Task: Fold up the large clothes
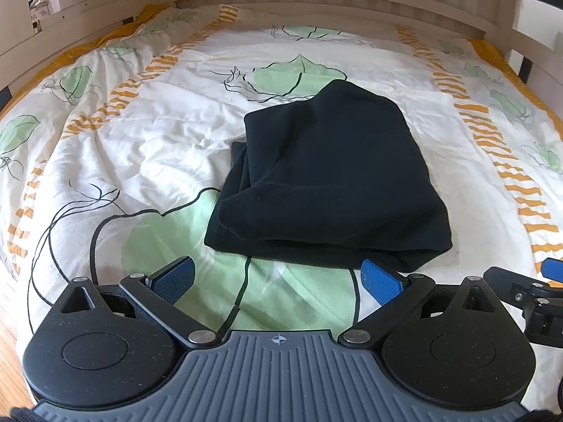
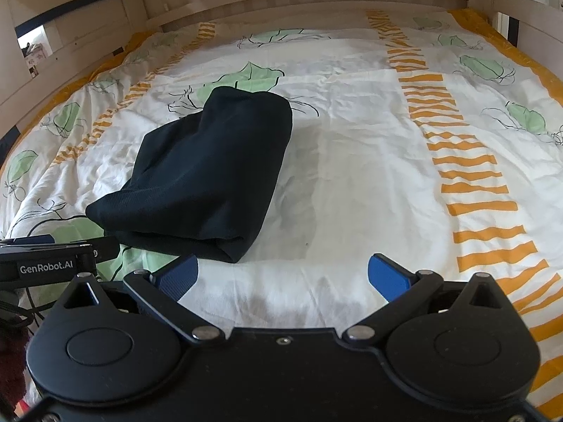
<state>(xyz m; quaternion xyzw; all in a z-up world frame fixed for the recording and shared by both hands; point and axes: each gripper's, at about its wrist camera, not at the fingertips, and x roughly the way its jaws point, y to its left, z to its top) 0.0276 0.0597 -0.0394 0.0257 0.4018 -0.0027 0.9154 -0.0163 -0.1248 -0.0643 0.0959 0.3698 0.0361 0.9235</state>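
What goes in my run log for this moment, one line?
garment: folded on duvet | left gripper: open, empty | right gripper: open, empty

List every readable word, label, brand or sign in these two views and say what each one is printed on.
"GenRobot.AI": white lettering on a black label on the side of the left gripper, seen at the left edge of the right wrist view.

A crosshair mark, no letters, sits on the grey ribbed body of the left gripper in its own view.

The black folded garment and the leaf-print duvet show no text.

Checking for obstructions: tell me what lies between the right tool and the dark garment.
Only bare duvet cover, in the right wrist view, between the open right tool and the folded dark garment.
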